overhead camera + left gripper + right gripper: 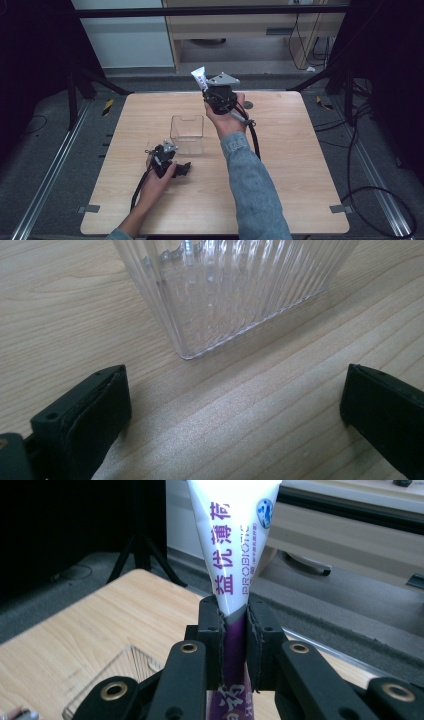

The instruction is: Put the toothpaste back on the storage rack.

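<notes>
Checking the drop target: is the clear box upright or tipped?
Upright. The clear box stands on the table, open top upward; the left gripper view shows its base flat on the wood.

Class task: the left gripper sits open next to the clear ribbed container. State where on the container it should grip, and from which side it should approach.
Likely best: one thin upper wall of the clear ribbed container, near the rim, with one jaw inside and one outside, coming from above. It stands upright with its mouth open, and its body looks wide against the open left gripper on the table beside it. The right gripper holds the toothpaste tube.
</notes>
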### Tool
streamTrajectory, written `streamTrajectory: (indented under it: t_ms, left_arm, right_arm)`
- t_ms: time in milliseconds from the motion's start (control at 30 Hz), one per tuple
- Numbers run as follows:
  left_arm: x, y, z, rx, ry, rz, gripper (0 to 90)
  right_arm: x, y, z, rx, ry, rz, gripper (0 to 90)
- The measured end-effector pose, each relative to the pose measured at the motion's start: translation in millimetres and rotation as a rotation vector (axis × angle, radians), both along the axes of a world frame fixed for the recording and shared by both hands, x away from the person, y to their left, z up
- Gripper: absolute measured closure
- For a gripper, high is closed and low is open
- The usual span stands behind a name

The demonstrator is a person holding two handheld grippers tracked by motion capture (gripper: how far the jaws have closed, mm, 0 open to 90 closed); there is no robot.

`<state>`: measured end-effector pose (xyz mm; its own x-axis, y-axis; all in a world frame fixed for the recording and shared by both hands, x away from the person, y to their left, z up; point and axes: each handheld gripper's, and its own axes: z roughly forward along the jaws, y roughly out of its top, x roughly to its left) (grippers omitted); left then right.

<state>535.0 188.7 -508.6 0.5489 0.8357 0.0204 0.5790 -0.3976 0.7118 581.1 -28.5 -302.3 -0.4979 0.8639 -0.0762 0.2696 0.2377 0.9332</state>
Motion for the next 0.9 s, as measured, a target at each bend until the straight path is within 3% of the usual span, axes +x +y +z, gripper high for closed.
streamTrajectory:
  t_ms: [433,900]
  left_arm:
    - [0.1,0.1,0.0,0.001,0.000,-0.002,0.0]
    - [0.1,0.1,0.1,0.001,0.001,-0.002,0.0]
  right_arm:
    - [9.2,19.4,18.1,0.022,-0.033,0.016,79.0]
    - [16.9,43.1,10.1,0.011,-0.027,0.048,79.0]
